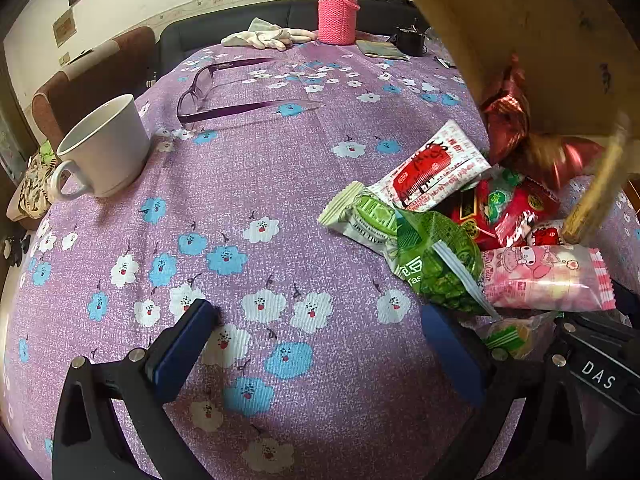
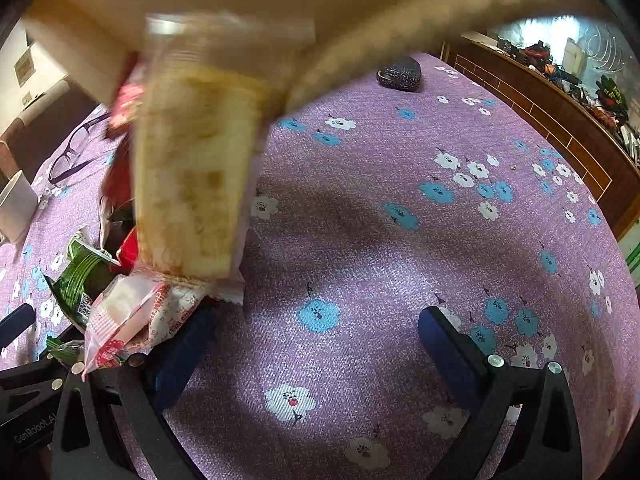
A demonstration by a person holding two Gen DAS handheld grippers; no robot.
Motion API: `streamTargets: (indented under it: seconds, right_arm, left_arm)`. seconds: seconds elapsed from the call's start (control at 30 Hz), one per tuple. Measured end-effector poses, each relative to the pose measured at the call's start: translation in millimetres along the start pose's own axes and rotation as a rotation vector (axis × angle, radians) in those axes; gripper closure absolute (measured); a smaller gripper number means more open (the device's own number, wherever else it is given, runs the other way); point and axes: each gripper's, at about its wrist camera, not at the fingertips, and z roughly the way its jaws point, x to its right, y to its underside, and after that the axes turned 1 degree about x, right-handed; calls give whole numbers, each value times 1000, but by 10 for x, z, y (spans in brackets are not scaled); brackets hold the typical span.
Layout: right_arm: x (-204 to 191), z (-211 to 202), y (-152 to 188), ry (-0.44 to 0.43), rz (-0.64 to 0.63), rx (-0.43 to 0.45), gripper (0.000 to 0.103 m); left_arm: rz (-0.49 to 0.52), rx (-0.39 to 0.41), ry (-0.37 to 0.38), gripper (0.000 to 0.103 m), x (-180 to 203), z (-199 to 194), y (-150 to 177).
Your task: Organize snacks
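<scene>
Purple flowered tablecloth (image 1: 280, 184), a heap of about seven snack packets (image 1: 452, 220) at its right side, one white mug (image 1: 106, 148), one pair of glasses (image 1: 224, 88), left gripper (image 1: 320, 344) and right gripper (image 2: 316, 344) both open, holding nothing, a blurred tan basket (image 1: 532, 36) overhead.

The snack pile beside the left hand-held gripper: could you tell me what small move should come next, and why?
Probably shift the left hand-held gripper right and close on the green pea packet. Its jaws are open and empty over the tablecloth, and that packet lies nearest its right finger.
</scene>
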Motion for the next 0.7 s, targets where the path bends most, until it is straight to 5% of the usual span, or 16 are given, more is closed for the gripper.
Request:
streamTargets:
  seconds: [0.7]
  right_arm:
    - [-1,-10,12,0,0,0,1]
  left_arm:
    - [0,0,0,0,-2,2,0]
